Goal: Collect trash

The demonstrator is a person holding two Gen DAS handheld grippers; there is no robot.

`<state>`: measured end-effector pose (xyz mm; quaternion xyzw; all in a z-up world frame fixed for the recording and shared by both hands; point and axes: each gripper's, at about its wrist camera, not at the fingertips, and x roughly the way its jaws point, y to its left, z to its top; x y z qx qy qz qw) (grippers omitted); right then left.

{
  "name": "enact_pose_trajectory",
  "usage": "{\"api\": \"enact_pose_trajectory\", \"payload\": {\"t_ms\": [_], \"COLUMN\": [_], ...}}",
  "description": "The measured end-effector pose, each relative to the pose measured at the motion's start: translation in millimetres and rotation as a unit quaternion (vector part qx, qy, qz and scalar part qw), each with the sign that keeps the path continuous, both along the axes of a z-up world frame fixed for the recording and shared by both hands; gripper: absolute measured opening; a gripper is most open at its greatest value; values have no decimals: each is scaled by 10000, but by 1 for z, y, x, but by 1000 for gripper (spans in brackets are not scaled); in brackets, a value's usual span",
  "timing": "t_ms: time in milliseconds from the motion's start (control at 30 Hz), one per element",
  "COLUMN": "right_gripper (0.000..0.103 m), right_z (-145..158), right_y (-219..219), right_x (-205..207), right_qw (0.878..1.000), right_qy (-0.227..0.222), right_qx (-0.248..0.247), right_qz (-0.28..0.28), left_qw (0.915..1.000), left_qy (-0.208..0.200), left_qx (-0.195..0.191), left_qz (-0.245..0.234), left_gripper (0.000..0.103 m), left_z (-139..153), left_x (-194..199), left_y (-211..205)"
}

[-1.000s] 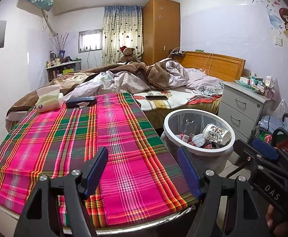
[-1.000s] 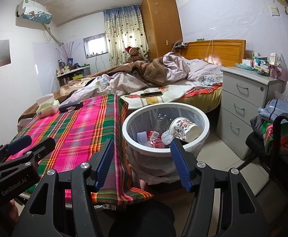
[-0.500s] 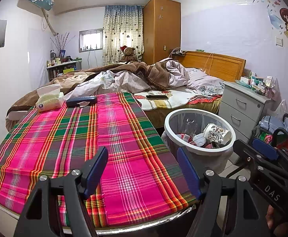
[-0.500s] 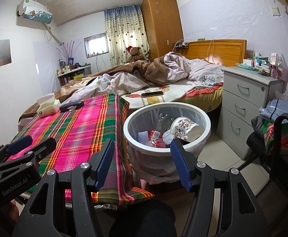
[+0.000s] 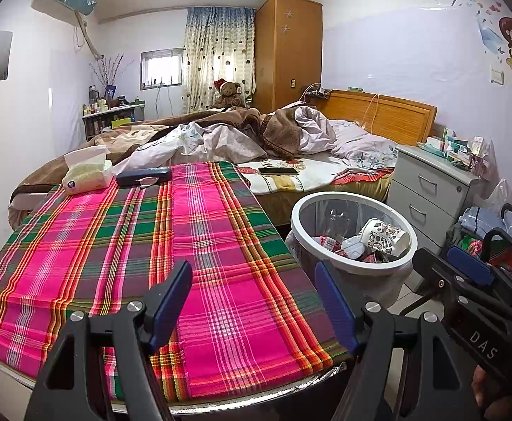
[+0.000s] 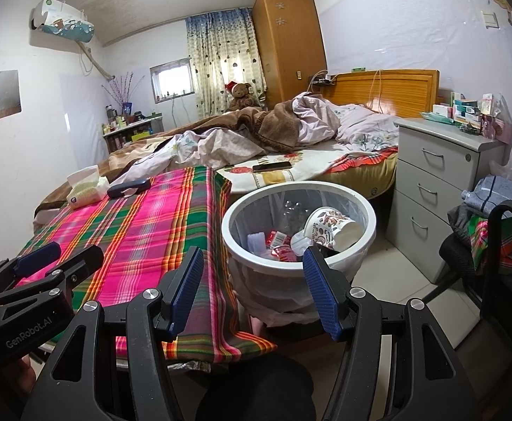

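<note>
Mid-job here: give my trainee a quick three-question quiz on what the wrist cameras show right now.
1. True or false: the patterned paper cup lies inside the white trash bin.
2. What is between the left gripper jaws? A) a cup B) nothing C) a tissue pack
3. Which two things sit at the far end of the plaid tablecloth?

Key:
1. True; it lies on its side atop the other trash.
2. B; the right gripper is open and empty too.
3. The tissue pack and a dark case.
</note>
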<state>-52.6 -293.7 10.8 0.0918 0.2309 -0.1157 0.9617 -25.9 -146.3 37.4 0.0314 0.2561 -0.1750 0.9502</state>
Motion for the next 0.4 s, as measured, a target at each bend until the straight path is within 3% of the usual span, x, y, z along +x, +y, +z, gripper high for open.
{"api": "enact_pose_trajectory", "payload": {"t_ms": [400], "right_gripper": [61], "right_z": [0], "right_y": [1], "right_x": [0], "right_qw": [10000], "right_qy": [9], "right_qx": [3], "right_qz": [4], "left_qw": [10000], "left_qy": [5], "left_qx": [-14], "left_qz": [13], "left_gripper": [74], "left_z": [1], "left_x": [-2], "left_y": [-2]}}
